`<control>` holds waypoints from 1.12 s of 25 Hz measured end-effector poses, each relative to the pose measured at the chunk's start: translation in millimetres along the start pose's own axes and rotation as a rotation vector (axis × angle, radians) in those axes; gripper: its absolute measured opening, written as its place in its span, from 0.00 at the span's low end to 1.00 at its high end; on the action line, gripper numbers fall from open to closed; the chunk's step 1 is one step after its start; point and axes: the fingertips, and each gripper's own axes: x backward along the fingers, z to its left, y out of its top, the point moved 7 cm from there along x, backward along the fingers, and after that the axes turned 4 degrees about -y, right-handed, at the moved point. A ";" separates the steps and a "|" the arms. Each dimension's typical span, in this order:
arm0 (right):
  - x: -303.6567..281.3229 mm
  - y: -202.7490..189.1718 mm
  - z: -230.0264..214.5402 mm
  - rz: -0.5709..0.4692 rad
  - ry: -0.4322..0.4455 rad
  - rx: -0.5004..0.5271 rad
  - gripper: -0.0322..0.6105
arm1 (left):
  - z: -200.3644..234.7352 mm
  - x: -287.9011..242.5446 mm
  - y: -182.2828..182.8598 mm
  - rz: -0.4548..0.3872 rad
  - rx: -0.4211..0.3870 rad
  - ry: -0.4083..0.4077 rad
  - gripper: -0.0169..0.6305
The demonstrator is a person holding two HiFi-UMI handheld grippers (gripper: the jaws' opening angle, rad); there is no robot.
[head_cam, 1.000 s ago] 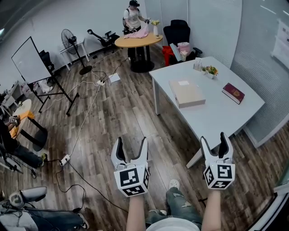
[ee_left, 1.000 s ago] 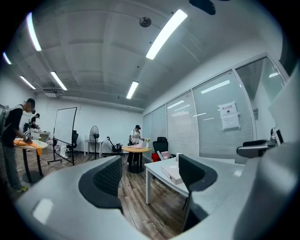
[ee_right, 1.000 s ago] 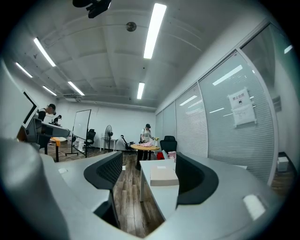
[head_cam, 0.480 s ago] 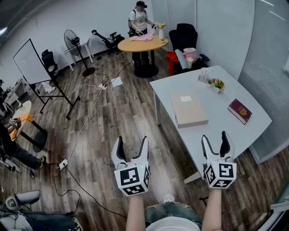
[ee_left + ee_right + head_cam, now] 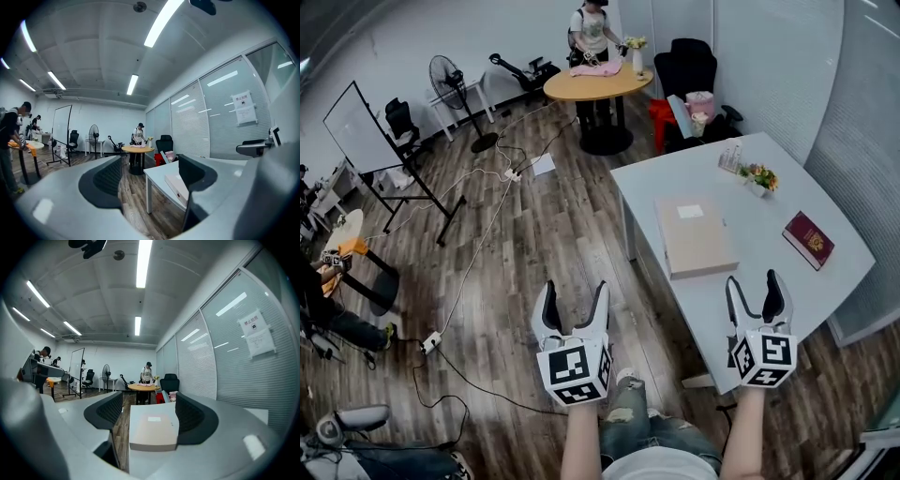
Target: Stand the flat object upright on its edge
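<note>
While the box [image 5: 695, 234] lies flat on the table [image 5: 764, 234], both grippers are empty. Left gripper [image 5: 573, 292]: jaws wide apart, over the floor, left of the table. Right gripper [image 5: 753, 283]: jaws wide apart, at the table's near edge, box straight ahead, not touched. A red book [image 5: 808, 239] lies right of the box.

Room bright and even. Light from ceiling strip lamps [image 5: 142, 258], tubes blown out white in both gripper views. Head view sharp, only faint soft shadows under bench [image 5: 764, 225]. White bench top near glare. Wooden floor [image 5: 534, 244] shows mild pale sheen. Heavy fisheye in all views: walls and ceiling lines bow, black vignette at corners of gripper views. Close to lens, left claw [image 5: 150, 183] and right claw [image 5: 150, 418] soft, out of focus. Far room reasonably crisp.
</note>
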 end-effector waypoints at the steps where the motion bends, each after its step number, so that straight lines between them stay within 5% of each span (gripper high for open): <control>1: -8.0 -2.1 -1.7 0.002 -0.001 -0.003 0.62 | 0.0 -8.3 -1.5 0.001 -0.001 -0.002 0.59; 28: -250.2 -14.0 -17.5 0.090 -0.179 0.066 0.62 | 38.9 -312.2 -4.0 0.050 -0.016 -0.258 0.59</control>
